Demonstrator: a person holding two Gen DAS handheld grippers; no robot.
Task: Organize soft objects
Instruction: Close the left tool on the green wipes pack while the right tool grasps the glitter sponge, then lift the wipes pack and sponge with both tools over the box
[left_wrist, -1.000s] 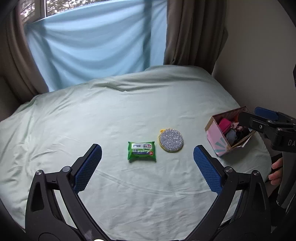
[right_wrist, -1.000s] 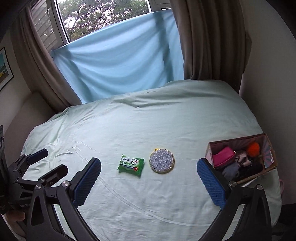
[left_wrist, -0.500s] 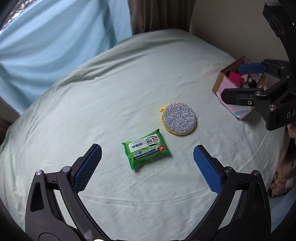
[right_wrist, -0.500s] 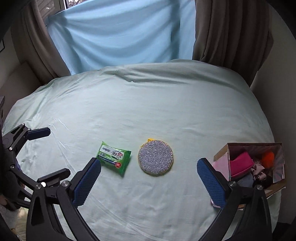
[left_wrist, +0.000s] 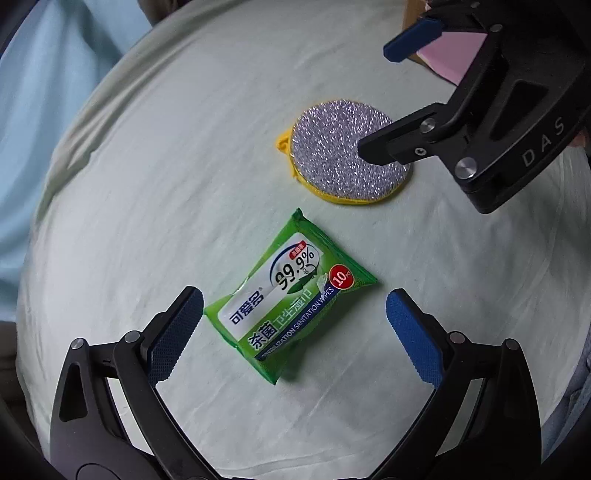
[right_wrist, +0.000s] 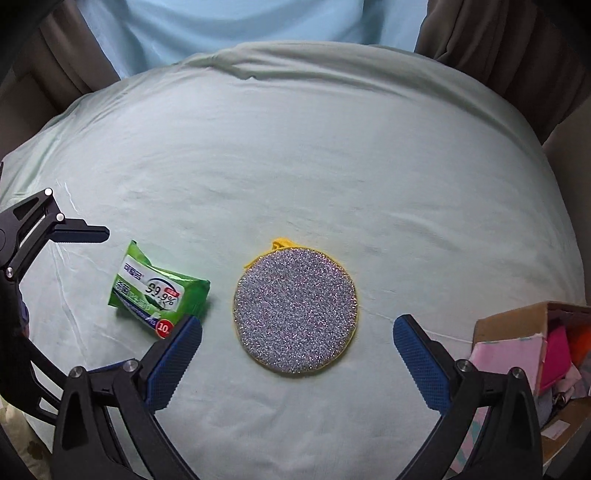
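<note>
Both my grippers have dropped in closer since half a second ago: wipes pack and scrubber pad now fill far more of each view, and the box has slid toward the frame edge.

Left to right, left wrist view: my left gripper (left_wrist: 293, 325) has its fingers spread wide, nothing between the pads. The green wipes pack (left_wrist: 291, 304) lies flat on the pale green bedsheet (left_wrist: 147, 184), tilted, sitting right between the two blue pads, no contact visible on either side. At 1 o'clock from the pack is the round silver scrubber pad (left_wrist: 332, 151) with yellow backing, near the pack but apart. My right gripper (left_wrist: 373, 101) comes in from 2 o'clock, lower finger tip over the pad's right part; can't tell if it's touching.

Right wrist view: left gripper's finger shows at 9 o'clock, above the wipes pack (right_wrist: 159, 291). My right gripper (right_wrist: 297, 347) is also spread wide, empty, pads flanking the scrubber pad (right_wrist: 295, 310), which lies flat at centre. Left pad overlaps the pack's near corner in view. Cardboard box (right_wrist: 509, 325) sits at 4 o'clock, open, pink and orange soft items inside.
</note>
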